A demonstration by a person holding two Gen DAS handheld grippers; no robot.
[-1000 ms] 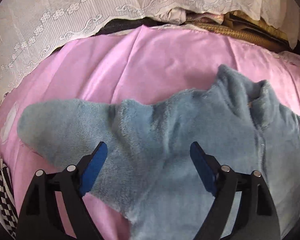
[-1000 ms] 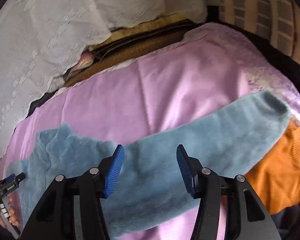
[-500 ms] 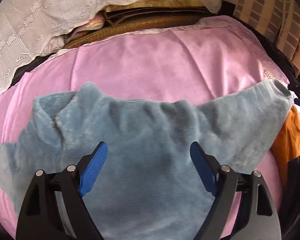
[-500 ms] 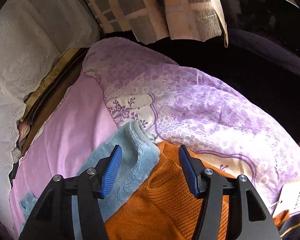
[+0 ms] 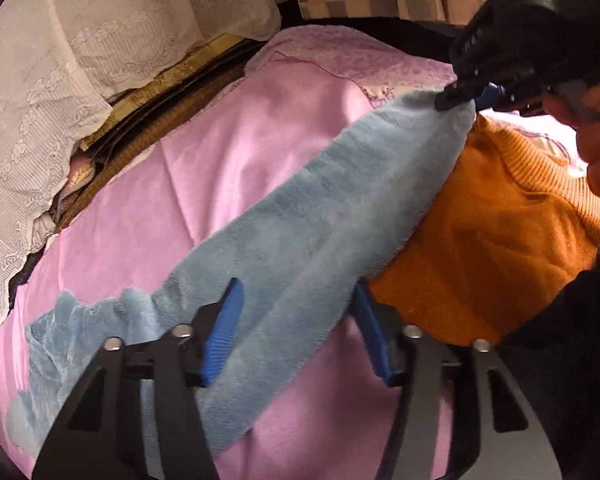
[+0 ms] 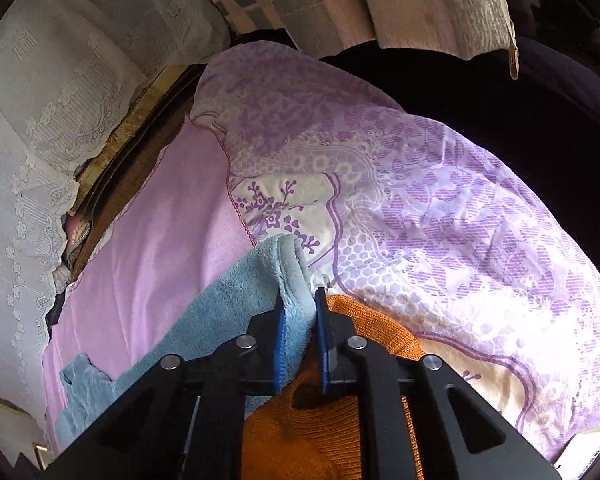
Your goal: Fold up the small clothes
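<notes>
Keep the right gripper (image 6: 300, 300), just closed and clamped on the cuff of the fluffy light-blue fleece jacket (image 5: 300, 248) lying across the pink bedsheet (image 5: 240, 152) and orange knit sweater (image 5: 500, 240), firm. Confirm the bite of the left gripper (image 5: 296, 286), just narrowed astride the sleeve with its grip unclear, then carry the sleeve flat across the body.

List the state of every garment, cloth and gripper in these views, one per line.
blue fleece top: spread out, sleeve stretched, unfolded.
sleeve cuff: pinched, lifted.
right gripper: just closed, shut on the cuff.
left gripper: just been closing, pads astride the sleeve; contact unclear.
orange knit sweater: crumpled, partly under the sleeve.
pink sheet: spread flat, creased.
patterned quilt: bunched.
</notes>
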